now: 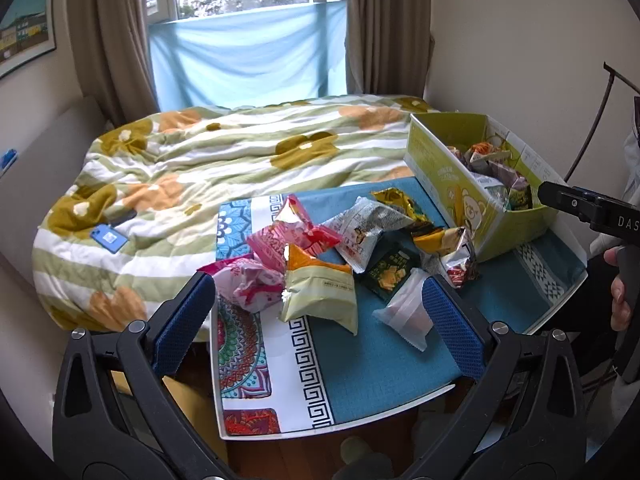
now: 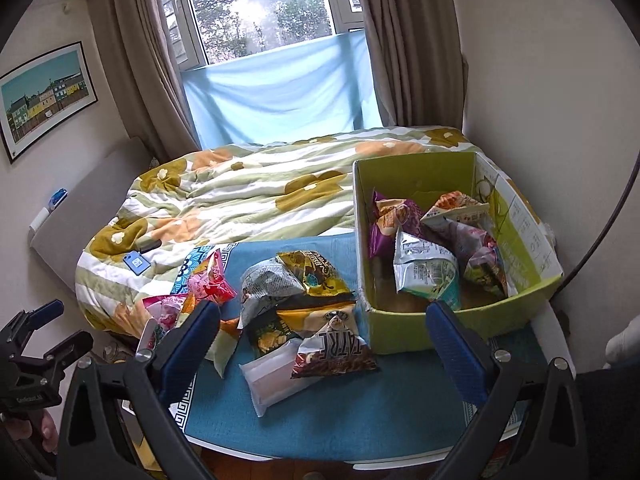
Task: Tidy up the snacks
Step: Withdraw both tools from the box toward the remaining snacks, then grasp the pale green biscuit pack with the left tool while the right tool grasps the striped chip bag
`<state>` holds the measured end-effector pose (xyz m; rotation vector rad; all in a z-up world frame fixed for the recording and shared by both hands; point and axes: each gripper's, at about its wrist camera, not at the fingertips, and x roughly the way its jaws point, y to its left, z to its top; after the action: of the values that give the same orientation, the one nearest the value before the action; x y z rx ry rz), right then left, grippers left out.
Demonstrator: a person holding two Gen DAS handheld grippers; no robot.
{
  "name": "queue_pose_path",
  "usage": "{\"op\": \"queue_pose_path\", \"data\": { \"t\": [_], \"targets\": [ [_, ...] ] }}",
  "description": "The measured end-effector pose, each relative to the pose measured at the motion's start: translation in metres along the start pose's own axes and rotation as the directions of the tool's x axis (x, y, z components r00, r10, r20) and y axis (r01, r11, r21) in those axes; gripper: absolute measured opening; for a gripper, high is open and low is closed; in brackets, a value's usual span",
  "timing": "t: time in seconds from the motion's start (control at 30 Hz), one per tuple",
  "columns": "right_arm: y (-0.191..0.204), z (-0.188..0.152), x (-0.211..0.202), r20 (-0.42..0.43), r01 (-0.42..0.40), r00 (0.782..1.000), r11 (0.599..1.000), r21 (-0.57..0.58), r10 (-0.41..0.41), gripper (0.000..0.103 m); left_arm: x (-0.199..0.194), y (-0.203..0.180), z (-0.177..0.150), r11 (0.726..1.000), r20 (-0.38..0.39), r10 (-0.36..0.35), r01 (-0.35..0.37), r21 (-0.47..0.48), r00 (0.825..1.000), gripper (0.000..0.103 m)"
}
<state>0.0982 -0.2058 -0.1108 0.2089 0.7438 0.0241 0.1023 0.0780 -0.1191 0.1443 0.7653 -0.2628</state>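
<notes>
The bed (image 1: 208, 168) filled the far side, its flowered quilt rumpled. Nearer, I had the patterned table (image 1: 360, 364) below both tools. One green box (image 2: 404, 332) stood at its far right corner, roughly five packets inside. The loose snack pile (image 1: 340, 256) lay left of the box, about nine packets as far as I could count, overlapping. My left gripper (image 1: 320, 308) hung wide open and empty, the pale-green packet (image 1: 320, 296) lying between its fingers, a clear packet (image 1: 404, 316) just beside the right one. My right gripper (image 2: 320, 336) was equally spread, holding nothing, with the brown packet (image 2: 336, 356) between its fingers and the box's near wall behind the right one.
</notes>
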Motion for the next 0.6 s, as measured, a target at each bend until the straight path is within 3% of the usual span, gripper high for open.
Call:
{"op": "queue_pose_path", "data": {
  "t": [0.3,0.6],
  "targets": [
    [0.014,-0.030,0.045,-0.051,0.067,0.997,0.997,0.046,-0.065,0.102,0.074,-0.020,-0.017,0.992,0.000,0.085,-0.085,0.092,0.996,0.102],
    [0.002,-0.061,0.116,-0.106,0.078,0.992,0.996,0.052,-0.072,0.102,0.148,-0.038,-0.038,0.964,-0.031,0.206,-0.197,0.180,0.978,0.102]
  ]
}}
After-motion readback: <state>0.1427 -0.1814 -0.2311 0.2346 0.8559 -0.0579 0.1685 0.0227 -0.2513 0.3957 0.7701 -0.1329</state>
